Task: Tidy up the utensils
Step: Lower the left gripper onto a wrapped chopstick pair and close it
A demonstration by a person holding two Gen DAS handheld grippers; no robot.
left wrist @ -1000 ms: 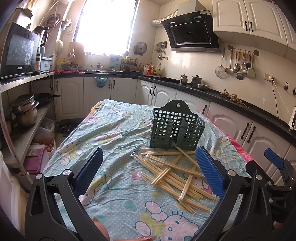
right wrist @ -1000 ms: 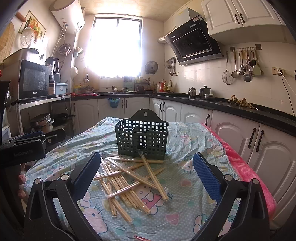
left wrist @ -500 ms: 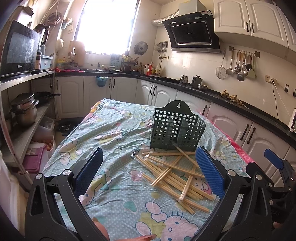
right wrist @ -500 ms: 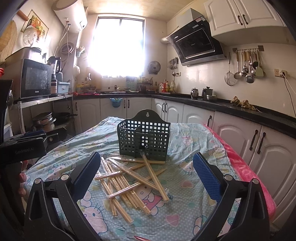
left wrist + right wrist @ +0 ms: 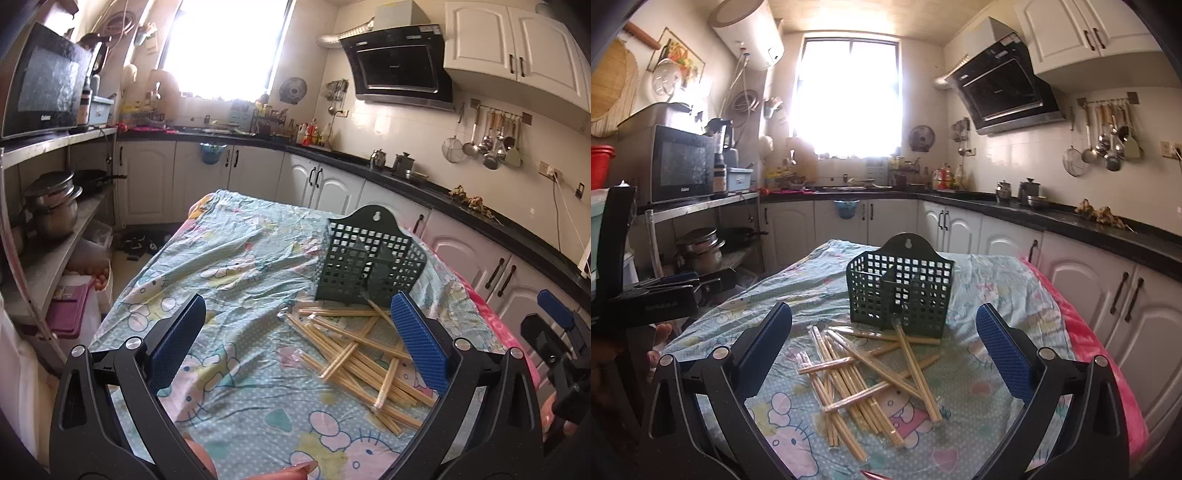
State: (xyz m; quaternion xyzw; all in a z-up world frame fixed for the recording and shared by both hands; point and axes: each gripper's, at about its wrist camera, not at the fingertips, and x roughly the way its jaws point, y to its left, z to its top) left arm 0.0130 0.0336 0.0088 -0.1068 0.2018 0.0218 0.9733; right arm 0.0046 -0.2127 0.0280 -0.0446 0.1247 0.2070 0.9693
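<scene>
A dark green perforated utensil caddy point(image 5: 900, 293) stood upright on the cartoon-print tablecloth point(image 5: 236, 266). Wrapped bamboo chopsticks point(image 5: 871, 373) lay scattered before it, one pair leaning against its front. The left gripper point(image 5: 299, 345) and right gripper point(image 5: 884, 345) hovered above the cloth, jaws wide apart, holding nothing.

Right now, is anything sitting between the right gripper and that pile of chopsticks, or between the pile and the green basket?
Nothing visible. The right gripper hangs open above the chopsticks, with only bare tablecloth around them. The green basket stands upright just behind the pile, one wrapped pair leaning against its front.
</scene>
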